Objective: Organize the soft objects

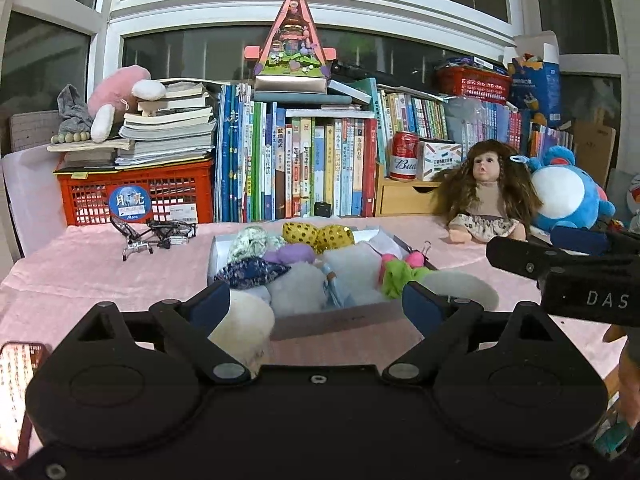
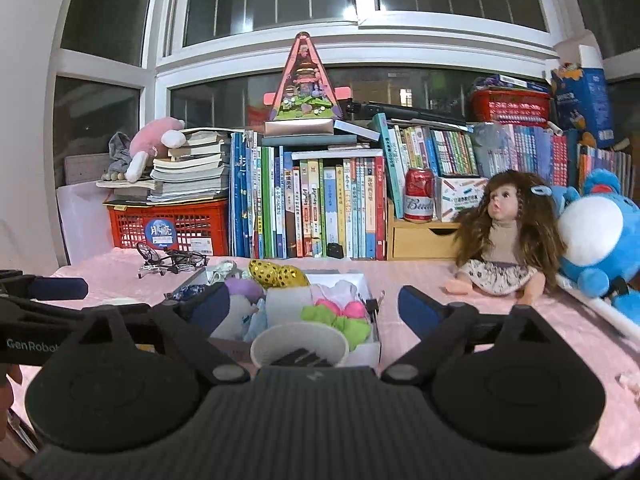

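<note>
Two hand-held grippers hover over a table [image 1: 100, 268] covered in pink cloth. The left hand-held gripper [image 1: 316, 300] has its jaws spread wide with nothing between the pads, and the right hand-held gripper [image 2: 312, 308] is likewise spread and holds nothing. Ahead of both lies one shallow white box [image 1: 344, 314] packed with soft objects: two gold sequinned pieces [image 1: 318, 235], one purple plush [image 1: 290, 255], one dark blue patterned cloth [image 1: 252, 272], one green fabric piece [image 2: 340, 324] topped by two pink balls (touching it), and white fluffy stuffing [image 1: 298, 288]. One white paper cup [image 2: 299, 346] stands just before the box, near the right gripper. One long-haired doll [image 2: 504, 236] sits at the table's right, beside one blue plush toy [image 2: 600, 236]. One pair of glasses [image 1: 154, 232] rests at the left. Behind stand rows of books, one red beer can [image 1: 404, 156] and two red crates.
</note>
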A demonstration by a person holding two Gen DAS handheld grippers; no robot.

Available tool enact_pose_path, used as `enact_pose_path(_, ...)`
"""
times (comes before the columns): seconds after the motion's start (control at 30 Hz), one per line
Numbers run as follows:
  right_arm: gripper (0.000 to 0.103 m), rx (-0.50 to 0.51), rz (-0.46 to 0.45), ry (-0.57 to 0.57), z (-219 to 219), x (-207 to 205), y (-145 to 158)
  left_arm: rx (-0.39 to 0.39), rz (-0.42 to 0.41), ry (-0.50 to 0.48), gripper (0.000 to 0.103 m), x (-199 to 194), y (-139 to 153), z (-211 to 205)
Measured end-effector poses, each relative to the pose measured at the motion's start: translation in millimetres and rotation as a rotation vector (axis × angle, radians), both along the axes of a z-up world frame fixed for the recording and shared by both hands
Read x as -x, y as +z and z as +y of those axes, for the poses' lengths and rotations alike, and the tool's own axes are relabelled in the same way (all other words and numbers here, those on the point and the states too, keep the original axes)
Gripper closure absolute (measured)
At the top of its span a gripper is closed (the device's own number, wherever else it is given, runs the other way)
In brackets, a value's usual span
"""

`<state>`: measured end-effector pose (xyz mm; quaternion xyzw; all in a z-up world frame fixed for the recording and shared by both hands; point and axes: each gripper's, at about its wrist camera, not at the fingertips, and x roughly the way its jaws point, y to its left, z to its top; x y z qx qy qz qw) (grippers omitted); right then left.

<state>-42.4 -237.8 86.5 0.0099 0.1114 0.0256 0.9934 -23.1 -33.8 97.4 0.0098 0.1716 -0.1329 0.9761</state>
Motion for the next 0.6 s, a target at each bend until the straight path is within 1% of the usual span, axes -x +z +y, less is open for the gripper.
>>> enact_pose_path(0.17,0.004,-0.054,0.019,-0.028,-1.9,13.0,-20.2,-0.010,-0.010,0.030,0.009,19.6,-20.5,2.0)
enact_pose_path(0.23,0.004,-0.056,0.036,-0.030,-2.1,16.3,-28.4,-0.019,-0.002,0.051,0.008,25.4,-29.1,3.0)
enact_pose_path(0.37,0.000,0.009,0.053,-0.051,3.3,21.6,-42.6,-0.037,0.015,0.081,0.008,34.5,-45.4,7.7)
enact_pose_path(0.6,0.000,0.106,0.087,-0.042,17.4,25.2,-63.1,-0.037,0.090,0.124,0.007,35.5,-68.0,16.5)
